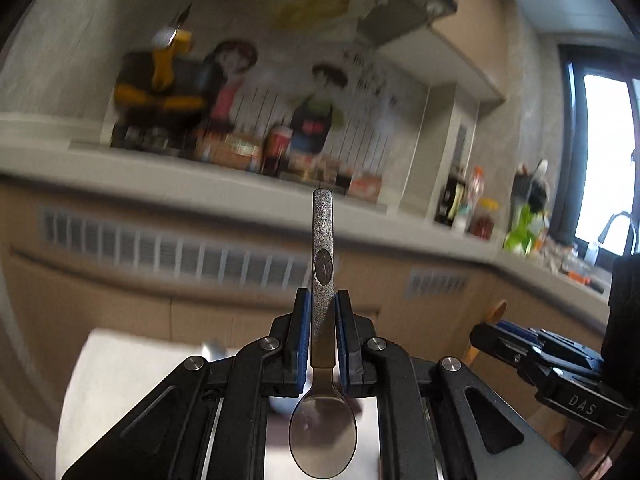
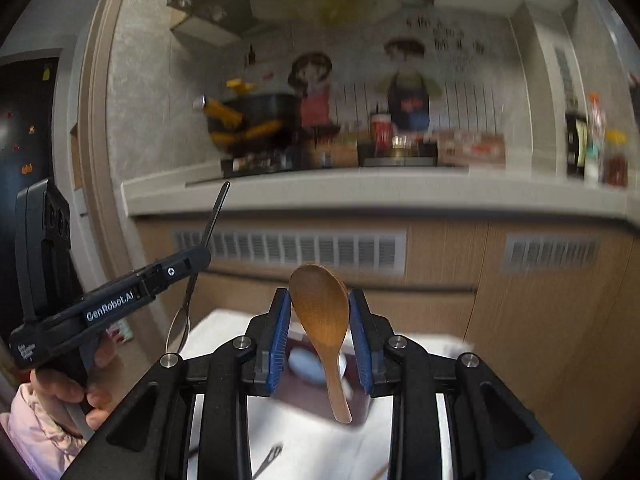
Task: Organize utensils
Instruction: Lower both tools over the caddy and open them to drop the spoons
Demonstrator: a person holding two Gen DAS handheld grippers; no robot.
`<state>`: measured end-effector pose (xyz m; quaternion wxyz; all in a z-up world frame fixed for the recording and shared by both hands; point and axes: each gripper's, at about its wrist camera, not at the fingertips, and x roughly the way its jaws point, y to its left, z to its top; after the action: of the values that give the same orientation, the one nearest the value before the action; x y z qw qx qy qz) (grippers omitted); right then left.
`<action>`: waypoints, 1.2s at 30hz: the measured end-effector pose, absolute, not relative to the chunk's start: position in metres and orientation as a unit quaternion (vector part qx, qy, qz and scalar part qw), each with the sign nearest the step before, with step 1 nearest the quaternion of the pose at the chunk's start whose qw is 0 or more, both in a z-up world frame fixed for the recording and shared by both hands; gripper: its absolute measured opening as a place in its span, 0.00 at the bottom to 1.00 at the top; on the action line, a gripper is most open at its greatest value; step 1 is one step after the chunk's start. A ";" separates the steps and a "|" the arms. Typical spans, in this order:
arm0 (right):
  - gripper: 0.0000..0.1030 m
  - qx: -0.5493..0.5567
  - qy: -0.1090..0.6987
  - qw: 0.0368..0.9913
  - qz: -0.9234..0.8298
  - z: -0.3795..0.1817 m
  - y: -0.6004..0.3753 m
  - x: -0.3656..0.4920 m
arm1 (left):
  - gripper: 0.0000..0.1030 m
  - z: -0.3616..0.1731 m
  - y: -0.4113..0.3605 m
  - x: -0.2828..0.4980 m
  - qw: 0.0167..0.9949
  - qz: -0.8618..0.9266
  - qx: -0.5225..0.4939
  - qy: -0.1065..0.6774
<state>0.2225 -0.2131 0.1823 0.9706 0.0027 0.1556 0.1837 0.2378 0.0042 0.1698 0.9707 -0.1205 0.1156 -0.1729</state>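
Observation:
My left gripper is shut on a metal spoon. Its textured handle sticks up past the fingertips and its bowl hangs back toward the camera. The right wrist view shows the same left gripper at the left with the metal spoon upright in it, held by a hand. My right gripper is shut on a wooden spoon, bowl up and handle hanging down between the pads. In the left wrist view the right gripper shows at the right edge with the wooden spoon in it.
Below both grippers lies a table with a white cloth, where a blurred pale dish and a dark metal utensil lie. Ahead runs a kitchen counter with a black pot, cans and bottles. Wooden cabinet fronts stand beneath it.

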 end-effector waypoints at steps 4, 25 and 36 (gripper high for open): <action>0.26 -0.009 0.139 0.973 0.184 0.197 -0.207 0.251 | 0.12 0.178 0.007 0.277 0.969 -0.179 -0.134 0.104; 0.27 0.004 0.246 0.950 0.191 0.086 -0.204 0.368 | 0.12 0.034 -0.020 0.366 0.981 -0.089 -0.111 0.134; 0.64 -0.011 0.301 0.936 0.185 0.043 -0.207 0.355 | 0.31 0.011 -0.001 0.343 0.956 -0.083 -0.131 0.250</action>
<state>0.3555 -0.2070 0.0427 0.9355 -0.0112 0.3006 0.1853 0.3430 -0.0007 0.0109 0.9557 -0.1307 0.2501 -0.0834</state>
